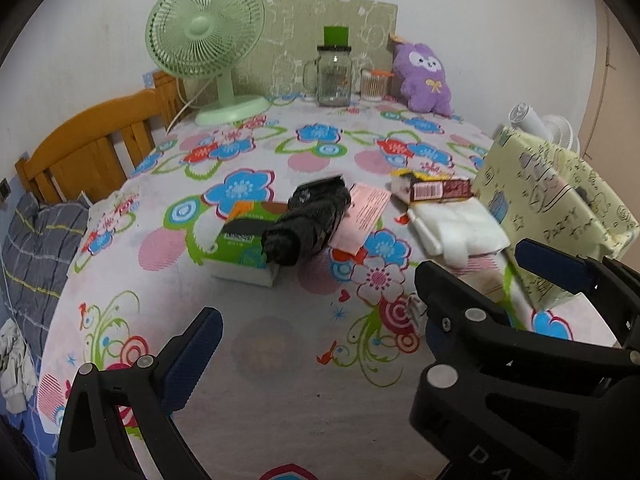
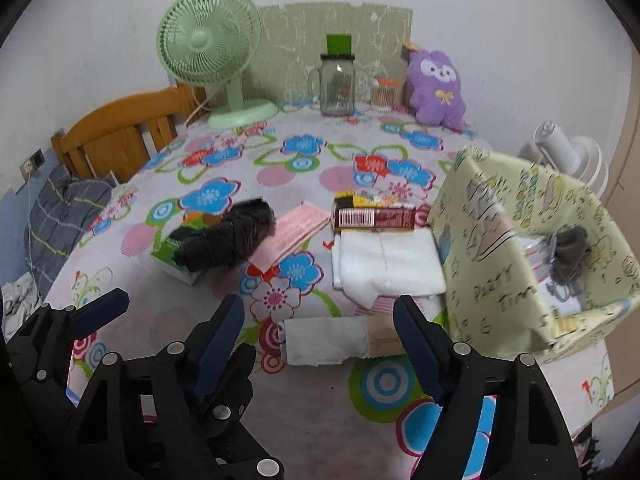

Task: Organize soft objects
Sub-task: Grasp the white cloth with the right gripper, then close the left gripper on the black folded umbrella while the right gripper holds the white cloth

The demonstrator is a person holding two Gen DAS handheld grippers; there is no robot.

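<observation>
Hovering with my right gripper (image 2: pixel 320 328) fingers wide and empty over the white tissue (image 2: pixel 326 340) at lower centre, my left gripper (image 1: pixel 316 300) equally open, I risk snagging the floral cloth (image 2: pixel 280 420) or nudging the yellow box (image 2: pixel 500 280) just right.

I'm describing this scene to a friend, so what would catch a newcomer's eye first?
Probably the flowered tablecloth, with a green fan at the back left and a purple plush at the back right. In the middle a black bundle lies on a tissue pack, and a yellow box stands at the right.
</observation>
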